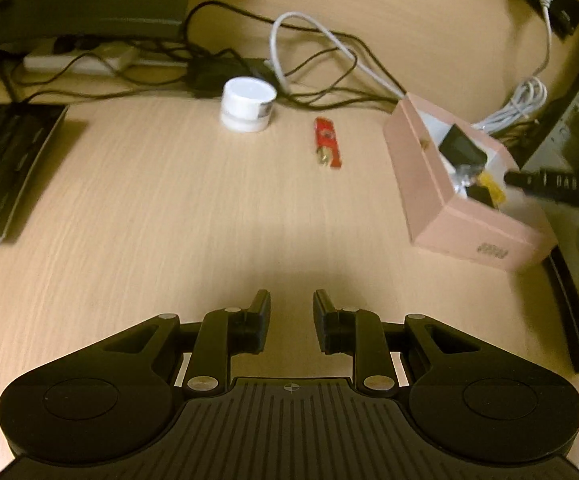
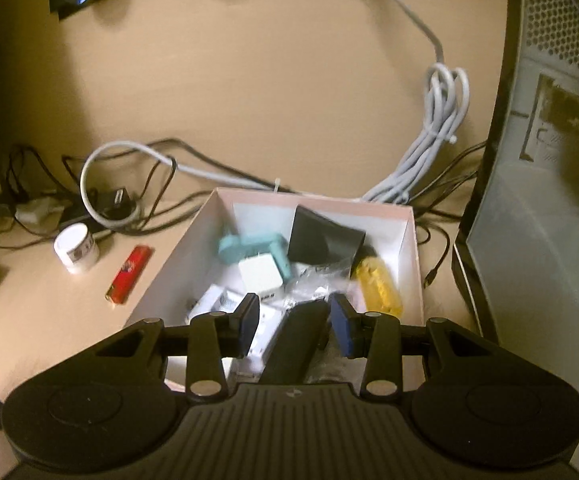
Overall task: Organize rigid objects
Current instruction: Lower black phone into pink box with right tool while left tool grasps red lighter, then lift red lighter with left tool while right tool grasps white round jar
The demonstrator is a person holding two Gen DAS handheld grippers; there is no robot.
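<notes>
The pink box (image 2: pixel 409 240) serves as the collection point: it stands open-topped on the worktop (image 1: pixel 169 200) and already holds a teal part (image 2: pixel 249 246), a white charger block (image 2: pixel 259 272), a dark wedge-shaped item (image 2: pixel 321 240), a yellow piece (image 2: pixel 377 288) and several smaller white items. Grouping the rigid objects in one container is the evident purpose of this arrangement.

Two objects remain outside the box. The red lighter (image 2: pixel 129 276) lies flat on the worktop just beside the box's left wall. The white jar (image 2: pixel 75 254) stands upright farther left of the box, near the tangle of cables (image 2: pixel 137 184).

The right tongs (image 2: pixel 293 320) hang over the near end of the box with jaws parted. A long black object (image 2: pixel 293 344) lies between the fingers; whether it rests in the box or is lightly supported cannot be told, as no pad visibly presses on it.

The left tongs (image 1: pixel 291 320) are released and empty, positioned over bare worktop well to the left of the box. Both the red lighter (image 1: pixel 327 142) and the white jar (image 1: pixel 247 106) lie ahead of them, well apart from the fingertips. Judged from this layout, the lighter is the nearer pickup.
</notes>
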